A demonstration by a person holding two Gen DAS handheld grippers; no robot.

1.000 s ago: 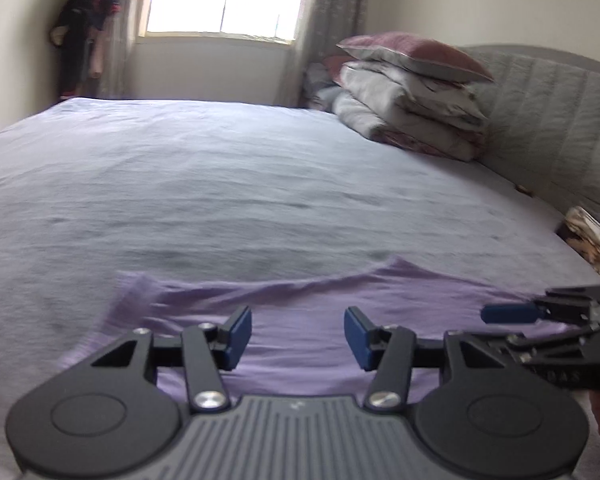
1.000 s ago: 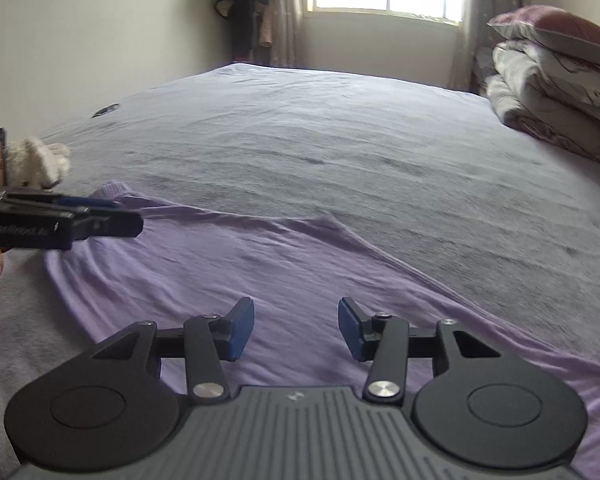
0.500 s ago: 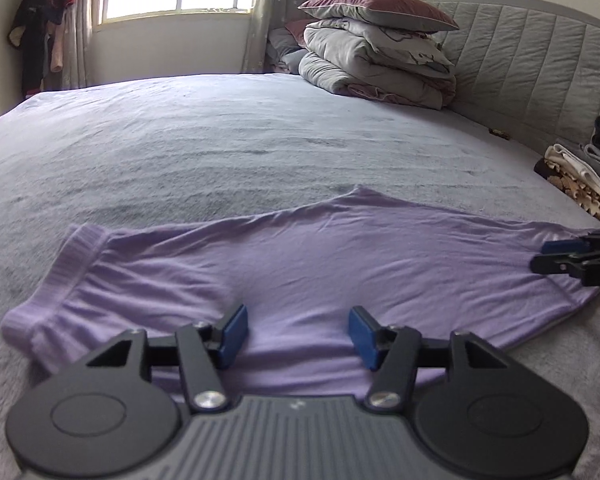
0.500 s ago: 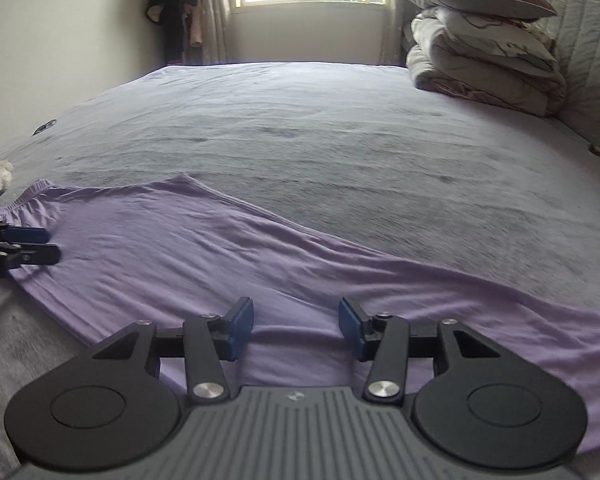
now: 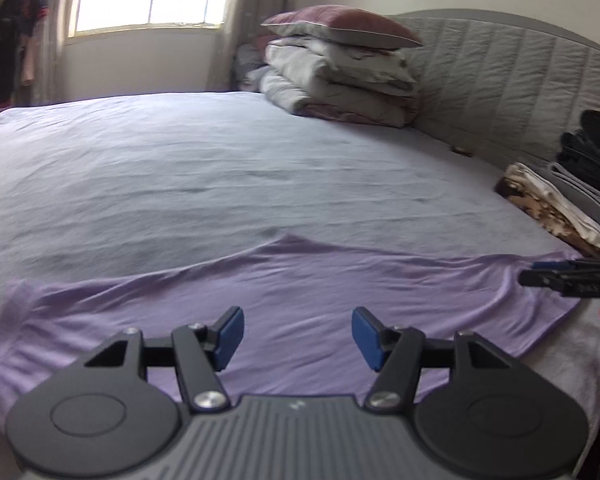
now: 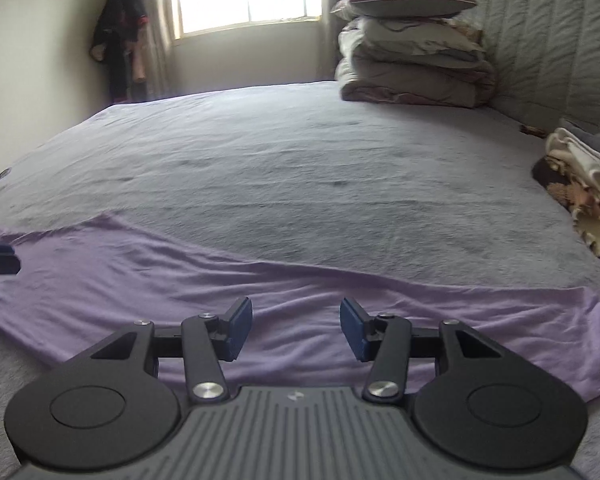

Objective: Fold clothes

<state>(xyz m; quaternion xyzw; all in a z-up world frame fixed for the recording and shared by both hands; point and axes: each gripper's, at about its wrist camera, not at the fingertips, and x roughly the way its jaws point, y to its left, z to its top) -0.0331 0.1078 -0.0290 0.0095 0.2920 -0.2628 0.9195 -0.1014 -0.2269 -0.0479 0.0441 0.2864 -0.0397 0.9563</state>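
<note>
While it lies flat, the purple garment [image 5: 300, 300] stretches sideways across the bed [image 5: 220, 168].

Both claws swung apart along the purple garment [image 5: 300, 292] (left claw [image 5: 298, 338] opening).

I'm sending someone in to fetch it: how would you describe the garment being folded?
Start from the big bed with the grey sheet. Along its near edge, just ahead of both grippers, a purple garment lies spread flat. It is the only purple piece; the other clothes sit stacked at the right by the headboard.
</note>
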